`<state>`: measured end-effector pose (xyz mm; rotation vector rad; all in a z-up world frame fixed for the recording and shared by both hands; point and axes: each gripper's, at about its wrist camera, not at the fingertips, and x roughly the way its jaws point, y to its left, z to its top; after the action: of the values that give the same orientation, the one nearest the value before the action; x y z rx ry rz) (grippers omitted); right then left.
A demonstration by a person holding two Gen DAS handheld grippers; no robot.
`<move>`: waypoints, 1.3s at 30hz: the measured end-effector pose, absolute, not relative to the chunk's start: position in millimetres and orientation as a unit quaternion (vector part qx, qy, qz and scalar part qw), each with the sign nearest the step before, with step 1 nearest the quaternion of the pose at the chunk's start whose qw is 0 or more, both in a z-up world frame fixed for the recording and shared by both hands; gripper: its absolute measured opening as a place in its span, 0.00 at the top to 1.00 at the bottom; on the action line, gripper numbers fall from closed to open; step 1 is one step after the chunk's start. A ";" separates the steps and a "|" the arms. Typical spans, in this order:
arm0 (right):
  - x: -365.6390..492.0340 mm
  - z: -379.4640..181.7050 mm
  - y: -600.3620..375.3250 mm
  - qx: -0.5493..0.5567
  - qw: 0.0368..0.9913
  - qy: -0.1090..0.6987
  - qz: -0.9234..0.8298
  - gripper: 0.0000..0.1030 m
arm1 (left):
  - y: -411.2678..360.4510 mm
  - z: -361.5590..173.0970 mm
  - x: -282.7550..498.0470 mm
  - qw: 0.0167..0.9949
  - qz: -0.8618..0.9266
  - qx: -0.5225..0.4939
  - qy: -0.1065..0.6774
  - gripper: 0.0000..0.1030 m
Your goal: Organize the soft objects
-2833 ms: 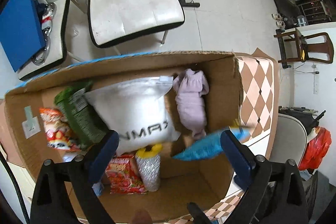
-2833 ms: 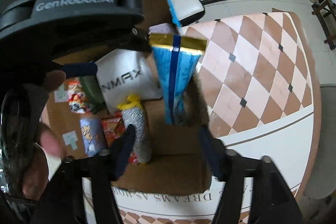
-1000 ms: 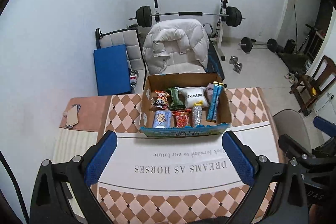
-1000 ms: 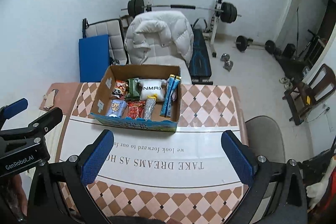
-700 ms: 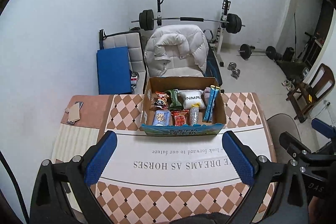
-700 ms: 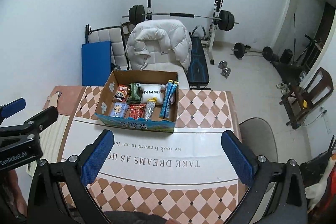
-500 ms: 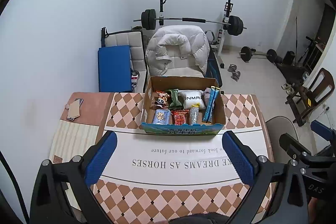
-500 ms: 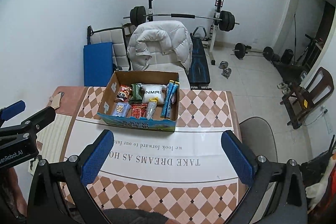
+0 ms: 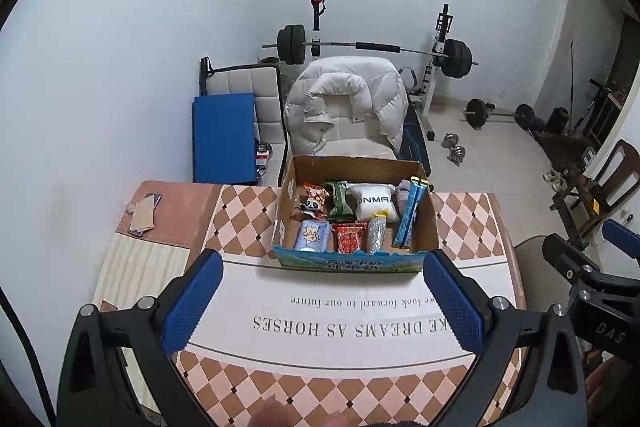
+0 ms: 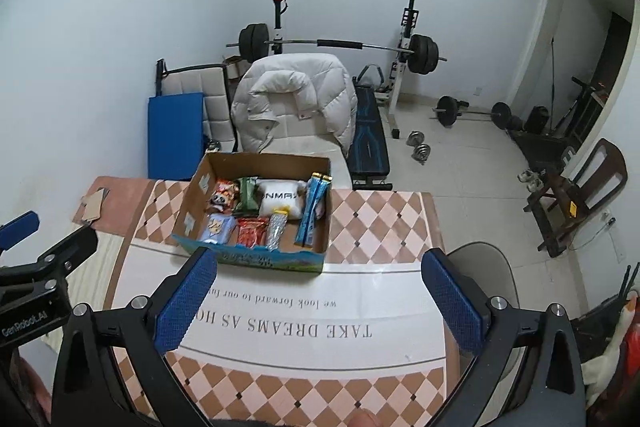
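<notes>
left gripper (image 9: 320, 301): you are holding it spread wide, gripping nothing | right gripper (image 10: 318, 297): likewise spread, gripping nothing | cardboard box (image 9: 352, 263): sitting on the table (image 9: 360, 327) (far side), snack packets and white pouch (image 9: 374, 205) lying inside

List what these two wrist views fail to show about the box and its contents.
- Pale purple soft item: left wrist view, mostly hidden behind the blue packet; a sliver in the right.
- Printing on the cardboard box front: too small, both views.
- Box floor: covered by packets.
</notes>
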<state>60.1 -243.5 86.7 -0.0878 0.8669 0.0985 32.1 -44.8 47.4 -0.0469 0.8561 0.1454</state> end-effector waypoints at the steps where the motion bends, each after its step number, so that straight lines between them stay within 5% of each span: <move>1: 62.0 86.2 -243.5 -0.042 0.905 0.421 0.046 0.00 | -44.6 47.5 33.0 0.907 0.072 -0.022 0.413 0.01; 39: 74.2 96.4 -245.2 -0.046 0.911 0.408 0.050 0.00 | -47.1 57.5 44.1 0.910 0.065 -0.015 0.409 0.00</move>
<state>74.2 -245.2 96.4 -0.0946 0.8404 0.1023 44.1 -47.1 57.5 -0.0302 0.8423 0.1337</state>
